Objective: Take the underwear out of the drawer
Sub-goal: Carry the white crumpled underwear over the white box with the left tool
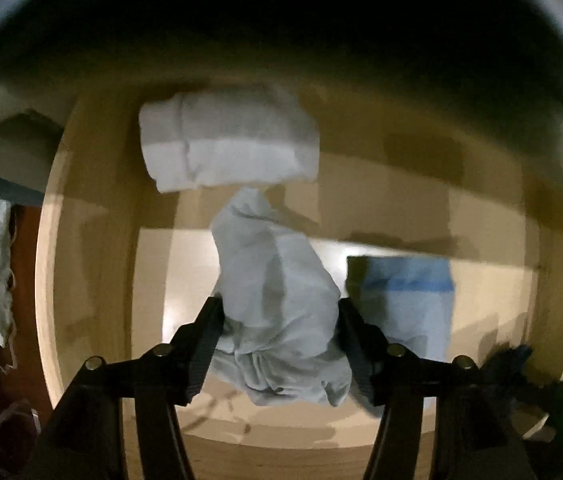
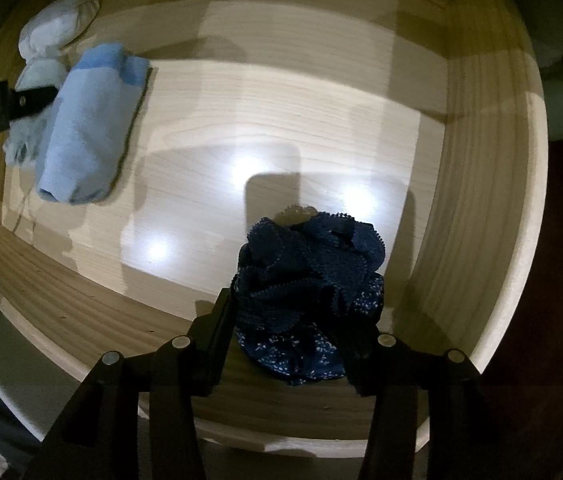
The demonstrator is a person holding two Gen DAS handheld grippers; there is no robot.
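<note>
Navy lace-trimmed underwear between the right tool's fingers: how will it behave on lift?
Probably floppy: the navy underwear sits as a crumpled, ruffled bunch between the right tool fingers, so loose folds will likely droop. Likely very light, being thin fabric. The scalloped lace edge might snag on the drawer wall.

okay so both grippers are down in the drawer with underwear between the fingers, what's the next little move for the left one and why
Probably close the left gripper on the pale grey underwear before lifting. The crumpled piece sits between its fingers, but the jaws look wide apart, beside the cloth more than squeezing it. A lift now might leave it in the drawer. The folded blue piece lies just beside, so keep the closing narrow.
</note>
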